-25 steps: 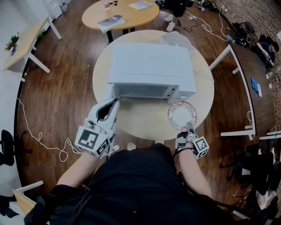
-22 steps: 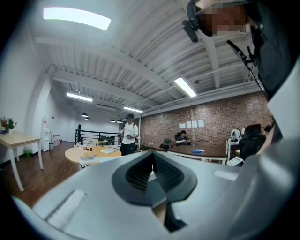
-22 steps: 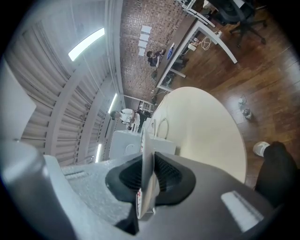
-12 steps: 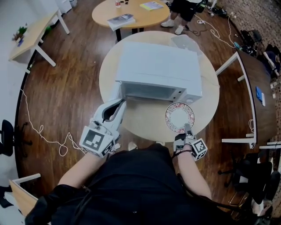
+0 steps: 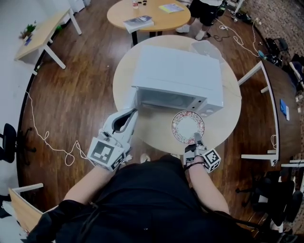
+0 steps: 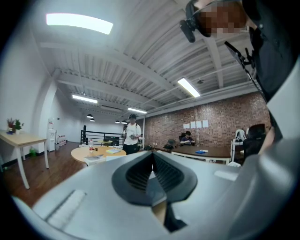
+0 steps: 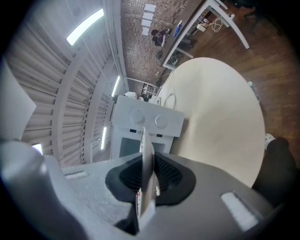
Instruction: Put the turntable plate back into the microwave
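The white microwave (image 5: 180, 71) stands on a round beige table (image 5: 223, 123), its open front (image 5: 168, 100) facing me. The turntable plate (image 5: 187, 126), white with a red patterned rim, hangs just above the table before the microwave's right front. My right gripper (image 5: 196, 138) is shut on its near rim. In the right gripper view the plate (image 7: 146, 168) stands edge-on between the pads, and the microwave (image 7: 140, 122) lies beyond. My left gripper (image 5: 129, 116) is at the microwave's left front corner, shut on the swung-out door's edge. In its own view the left gripper (image 6: 151, 161) points level into the room.
A clear dish (image 5: 206, 47) lies on the table behind the microwave. Farther back, a person (image 5: 206, 9) stands by a second round table (image 5: 147, 12) with books. A wooden desk (image 5: 45, 31) is at left, a white-legged desk (image 5: 278, 90) at right. A cable (image 5: 47, 142) trails on the floor.
My right gripper has carried the plate leftward, from in front of the control panel toward the microwave's open front. The left gripper has stayed at the door.
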A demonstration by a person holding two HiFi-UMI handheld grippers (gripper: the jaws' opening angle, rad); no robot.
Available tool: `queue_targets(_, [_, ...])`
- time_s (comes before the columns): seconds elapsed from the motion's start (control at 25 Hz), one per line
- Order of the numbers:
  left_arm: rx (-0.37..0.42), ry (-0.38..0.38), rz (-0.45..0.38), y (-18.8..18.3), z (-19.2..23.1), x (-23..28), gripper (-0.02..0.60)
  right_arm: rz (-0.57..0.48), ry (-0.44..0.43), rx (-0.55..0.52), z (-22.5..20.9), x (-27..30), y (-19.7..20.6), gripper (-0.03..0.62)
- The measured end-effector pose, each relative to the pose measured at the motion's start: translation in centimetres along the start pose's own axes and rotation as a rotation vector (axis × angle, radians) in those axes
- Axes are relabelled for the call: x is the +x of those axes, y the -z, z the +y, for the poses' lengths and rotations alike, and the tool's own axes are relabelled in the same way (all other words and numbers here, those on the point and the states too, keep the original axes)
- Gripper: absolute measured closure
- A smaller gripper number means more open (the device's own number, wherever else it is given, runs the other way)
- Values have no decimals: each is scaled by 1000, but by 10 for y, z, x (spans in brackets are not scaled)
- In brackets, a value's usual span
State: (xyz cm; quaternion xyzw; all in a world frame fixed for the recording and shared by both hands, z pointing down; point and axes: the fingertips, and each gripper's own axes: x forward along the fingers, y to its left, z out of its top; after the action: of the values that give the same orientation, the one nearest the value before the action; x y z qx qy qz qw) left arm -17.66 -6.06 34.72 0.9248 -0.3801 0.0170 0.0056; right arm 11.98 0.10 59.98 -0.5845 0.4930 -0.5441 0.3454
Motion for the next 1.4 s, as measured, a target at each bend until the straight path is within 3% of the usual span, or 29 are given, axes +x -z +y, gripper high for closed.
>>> queue_targets(0.28, [-20, -13, 12, -11, 19, -37, 577, 27, 10, -130, 3, 1, 28, 563])
queue_targets(0.44, [-40, -34, 13, -1, 26, -32, 577, 78, -52, -54, 24, 21, 52, 563])
queue_targets(0.92, [-64, -38, 8, 9, 16, -20, 577, 143, -64, -96, 31, 25, 52, 563])
queue_targets(1.4, [-26, -92, 19, 5, 11, -6, 577, 254, -95, -126, 34, 34, 56, 563])
